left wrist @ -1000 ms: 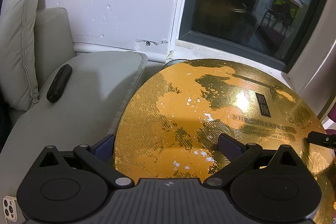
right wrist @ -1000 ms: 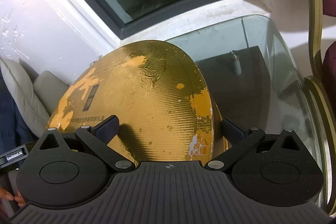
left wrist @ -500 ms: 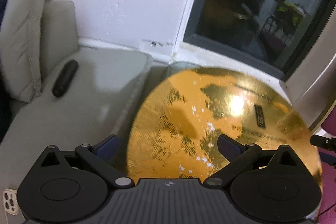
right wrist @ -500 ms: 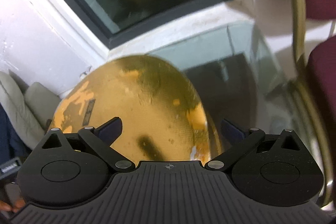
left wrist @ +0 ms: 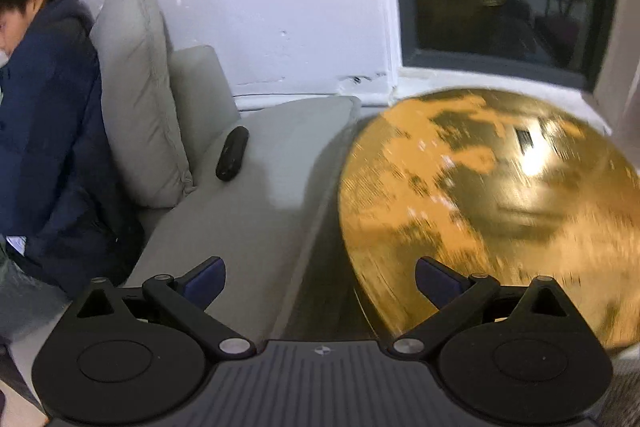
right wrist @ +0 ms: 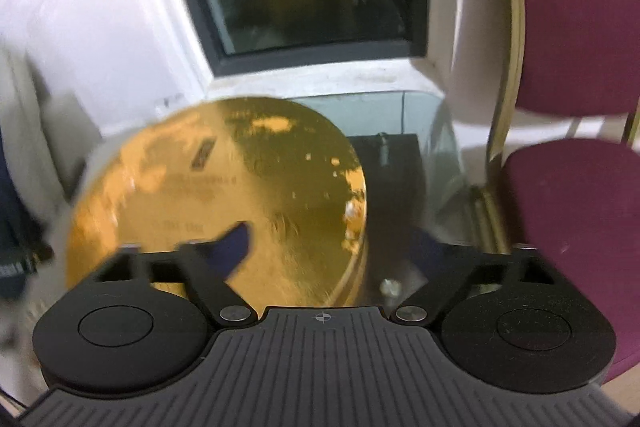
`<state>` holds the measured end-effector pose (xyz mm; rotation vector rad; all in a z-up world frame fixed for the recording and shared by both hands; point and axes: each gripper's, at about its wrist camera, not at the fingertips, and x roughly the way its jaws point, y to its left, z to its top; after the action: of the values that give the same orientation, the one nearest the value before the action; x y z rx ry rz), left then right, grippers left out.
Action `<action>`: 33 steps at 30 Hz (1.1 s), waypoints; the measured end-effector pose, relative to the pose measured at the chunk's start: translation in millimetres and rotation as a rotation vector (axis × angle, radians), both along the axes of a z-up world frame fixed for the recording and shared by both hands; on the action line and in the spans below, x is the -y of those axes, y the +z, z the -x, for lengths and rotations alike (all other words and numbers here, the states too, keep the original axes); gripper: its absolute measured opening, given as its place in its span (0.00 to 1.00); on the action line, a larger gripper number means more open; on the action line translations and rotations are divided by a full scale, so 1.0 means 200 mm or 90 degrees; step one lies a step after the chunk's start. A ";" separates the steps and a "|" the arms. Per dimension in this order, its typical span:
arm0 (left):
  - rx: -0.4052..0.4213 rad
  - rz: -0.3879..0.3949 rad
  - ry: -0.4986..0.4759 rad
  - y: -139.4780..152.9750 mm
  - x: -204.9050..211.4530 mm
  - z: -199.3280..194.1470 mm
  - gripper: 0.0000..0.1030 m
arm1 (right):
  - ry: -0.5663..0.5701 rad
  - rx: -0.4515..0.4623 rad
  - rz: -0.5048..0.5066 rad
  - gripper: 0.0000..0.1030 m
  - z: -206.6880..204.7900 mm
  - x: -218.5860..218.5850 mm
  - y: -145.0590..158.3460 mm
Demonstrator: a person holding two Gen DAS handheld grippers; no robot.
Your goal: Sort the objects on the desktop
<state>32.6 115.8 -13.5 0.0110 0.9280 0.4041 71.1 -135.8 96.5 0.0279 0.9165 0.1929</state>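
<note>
The left gripper (left wrist: 318, 277) and right gripper (right wrist: 332, 247) are both hanging with jaws spread wide and gripping nothing, the round gold box (left wrist: 492, 203) (blurred) lying ahead, partly behind one finger of each

Nothing can be read. The round gold box lid (left wrist: 492, 203) carries a small dark label (left wrist: 523, 137) and faint lines of print (visible in both wrist views), but motion blur smears every character past reading.
</note>
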 end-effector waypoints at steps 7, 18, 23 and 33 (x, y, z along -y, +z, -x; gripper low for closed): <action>-0.053 -0.080 0.014 -0.07 0.09 0.05 0.96 | 0.047 -0.065 -0.004 0.38 0.04 -0.11 -0.09; -0.079 -0.025 0.033 -0.13 0.00 0.03 0.95 | 0.109 -0.051 0.032 0.39 -0.04 -0.27 -0.05; -0.027 -0.044 0.049 -0.08 -0.01 0.00 0.96 | 0.143 -0.055 0.069 0.39 -0.15 -0.42 -0.12; -0.065 -0.050 0.050 -0.13 -0.10 -0.09 0.97 | 0.206 -0.101 0.121 0.42 -0.21 -0.60 -0.22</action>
<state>51.3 136.3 -40.0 0.0676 1.0149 0.5159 112.2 -15.4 53.4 -0.2865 1.0917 0.4077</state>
